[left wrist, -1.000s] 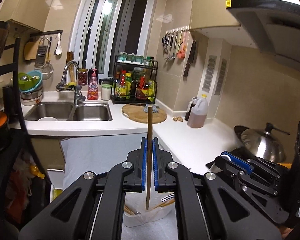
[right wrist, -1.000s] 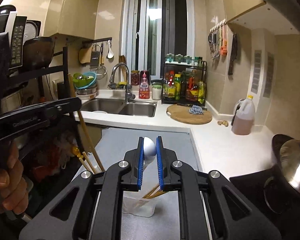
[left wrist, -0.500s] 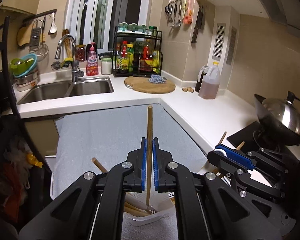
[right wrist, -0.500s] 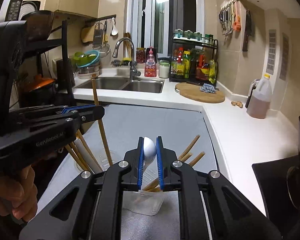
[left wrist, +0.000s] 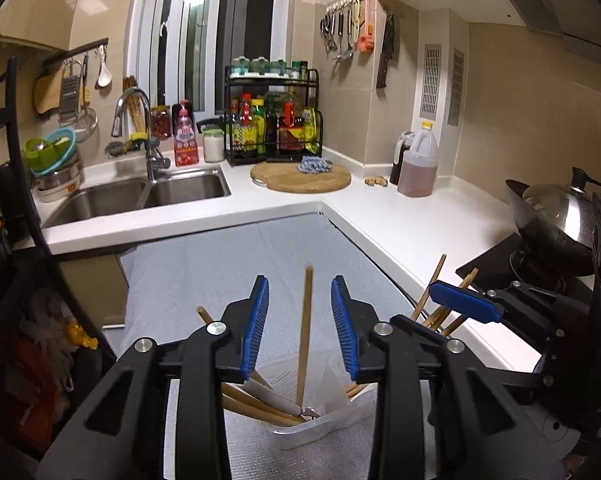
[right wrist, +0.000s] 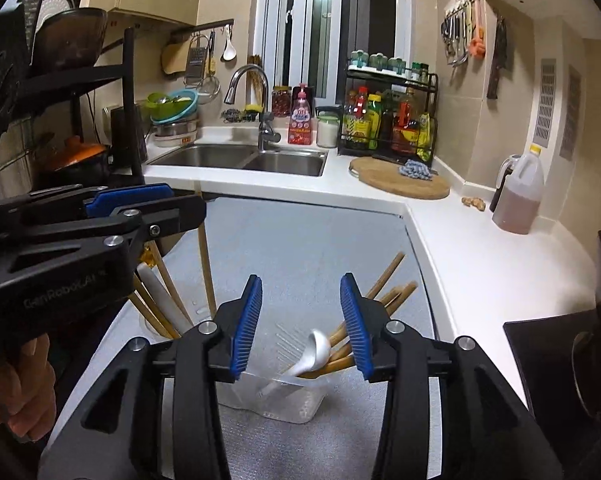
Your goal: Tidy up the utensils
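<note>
Wooden chopstick (left wrist: 305,328) and white glossy spoon (right wrist: 310,354) lean in ribbed clear tub (right wrist: 296,404)

left gripper (left wrist: 300,324) opened, chopstick (left wrist: 305,328) freed; right gripper (right wrist: 300,320) opened, spoon (right wrist: 310,354) dropped

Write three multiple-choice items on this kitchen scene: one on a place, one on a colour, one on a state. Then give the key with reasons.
1. Where does the white spoon lie?
A. in the sink
B. in the clear container
C. on the cutting board

2. What colour are the pads of the right gripper?
A. red
B. green
C. blue

3. How does the left gripper stand around the wooden chopstick?
A. open, pads clear of it
B. clamped on it
C. nowhere near it

Key: 1 B, the spoon leans inside the container. 2 C, both pads show blue. 3 A, gaps show on both sides of the stick; the jaws have just been opening.
</note>
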